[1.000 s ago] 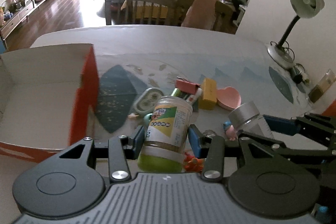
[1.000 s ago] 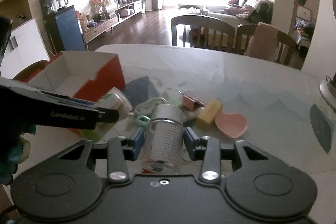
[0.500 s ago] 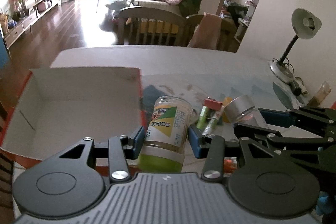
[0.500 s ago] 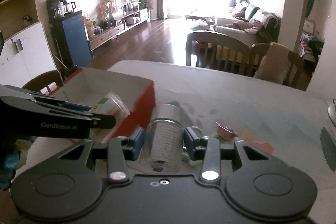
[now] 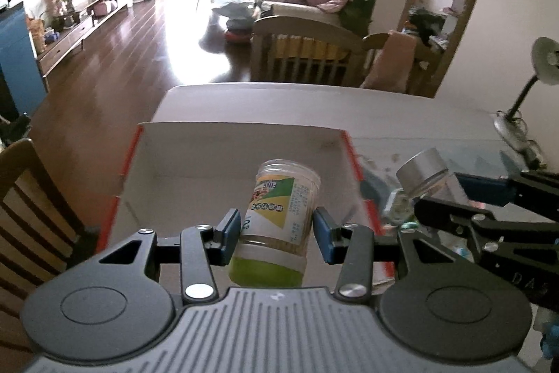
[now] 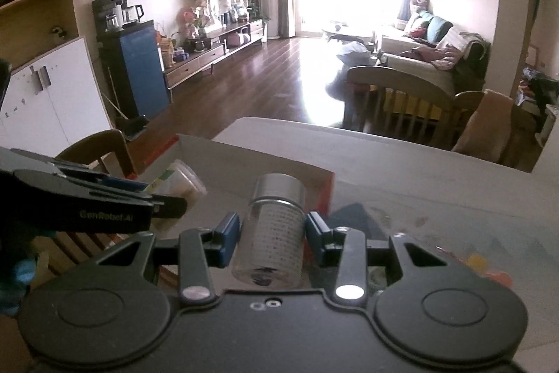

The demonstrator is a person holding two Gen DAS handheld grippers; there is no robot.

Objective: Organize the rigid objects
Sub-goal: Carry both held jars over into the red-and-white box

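Box first, far left on the pale table (image 5: 401, 114): open cardboard box with red outside and white inside (image 5: 216, 159), lid off, nothing visible on the white floor from either wrist view. Wooden slat-back chair (image 5: 31, 198) sits just left of it, off the table edge.

My left gripper (image 5: 276, 235) pinches a clear plastic jar with a lime-green cap and green-yellow label (image 5: 279, 222), blue pads pressed on both sides near the cap end. Jar is upside down relative to the grip, cap toward me, clear base tilted away, hanging over the box's inside. It looks filled with something tan, can't tell what.

My right gripper (image 6: 272, 236) clamps a clear glass bottle with a silver metal cap and printed white label (image 6: 276, 229), pads tight on the body, cap pointing away from me. Bottle is over the box's right red wall, roughly at the edge; contents not readable.

Right of the box, small colourful items (image 6: 489, 268) lie on the table, blurred. Grey desk lamp (image 5: 538, 83) stands at the far right edge.
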